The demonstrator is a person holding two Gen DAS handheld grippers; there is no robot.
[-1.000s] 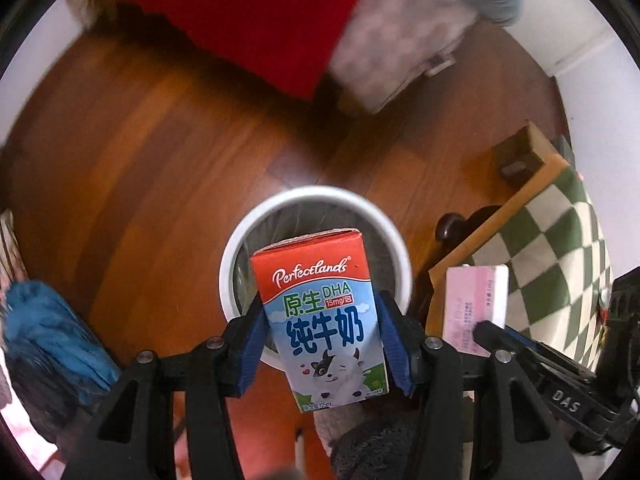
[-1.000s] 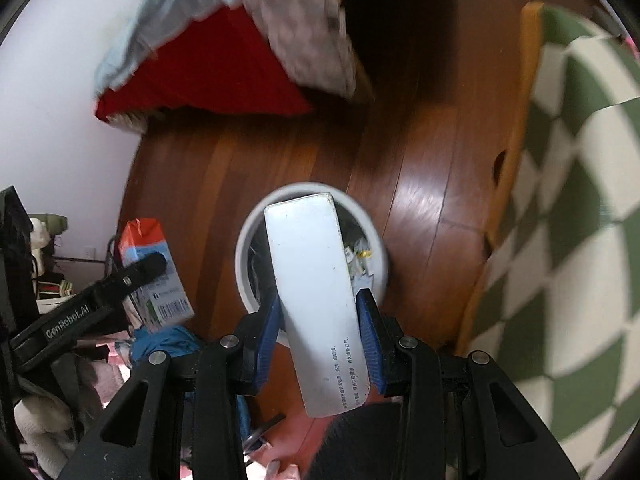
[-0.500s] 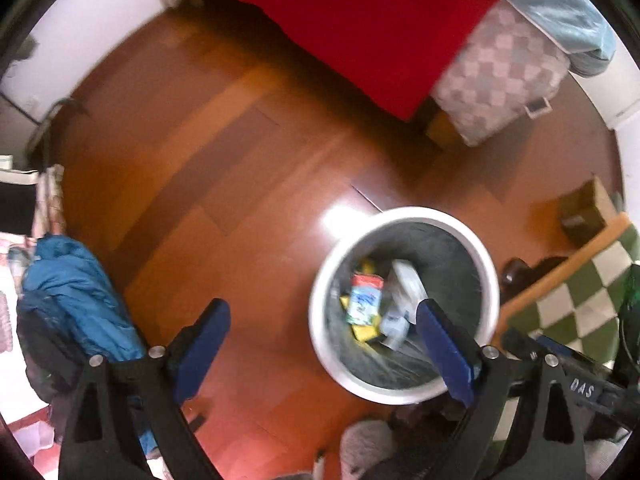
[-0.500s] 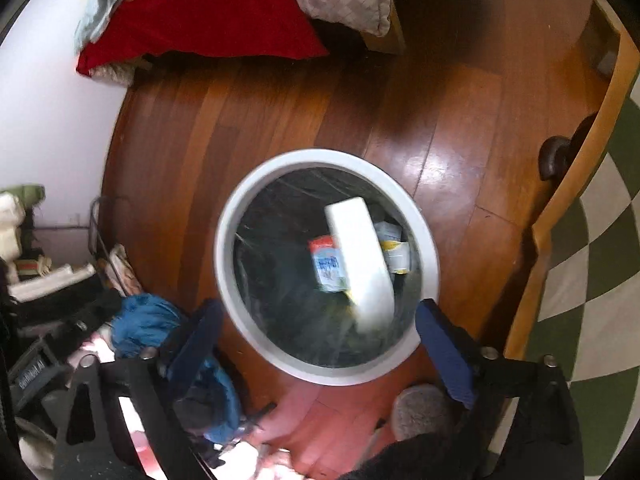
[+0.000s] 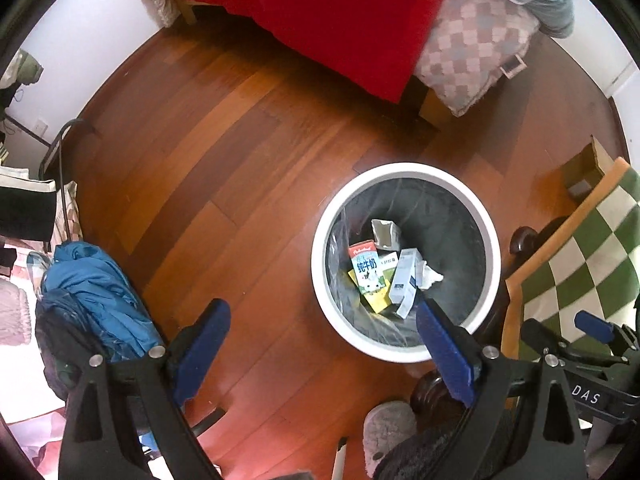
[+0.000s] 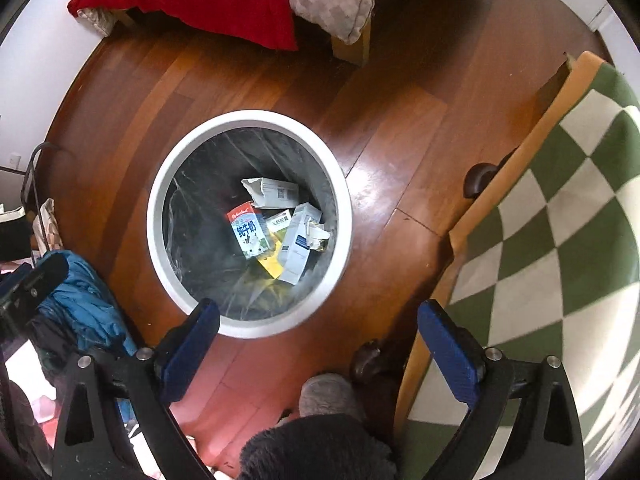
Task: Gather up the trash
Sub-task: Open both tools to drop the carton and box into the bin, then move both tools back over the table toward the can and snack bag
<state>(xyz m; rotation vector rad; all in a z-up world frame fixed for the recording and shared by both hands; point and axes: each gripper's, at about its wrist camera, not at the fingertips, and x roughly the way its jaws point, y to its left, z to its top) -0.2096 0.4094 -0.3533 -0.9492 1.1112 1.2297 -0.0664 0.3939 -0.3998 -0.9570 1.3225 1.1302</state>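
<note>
Nearest to me, my left gripper (image 5: 322,338) hangs with its blue-padded fingers spread wide and nothing between them, one pad overlapping the near rim of the round white trash bin with the clear liner (image 5: 320,258). My right gripper (image 6: 318,334) is likewise spread and empty, its pads flanking the bin's (image 6: 154,216) near rim from above.

Down inside the bin I see the trash. The red-topped blue-and-white milk carton (image 5: 366,267) lies face up toward the left of the pile; in my right view it (image 6: 247,233) sits near the bin's centre. Just right of it leans the long white-and-blue box (image 5: 405,282), touching a flat yellow packet (image 5: 378,300) beneath both. A crumpled white tissue (image 5: 429,276) rests against the box's right side. Farther in, a torn-open silver-grey carton (image 5: 385,234) lies past the milk carton.

Left of the bin, a heap of blue cloth (image 5: 94,292) sits on the reddish wooden floor (image 5: 224,152). Right of the bin is a green-and-white checked rug with an orange border (image 5: 580,248). Well beyond the bin stands a bed draped in a red blanket (image 5: 344,12), with a pink-and-grey checked pillow (image 5: 468,52) at its right end.
</note>
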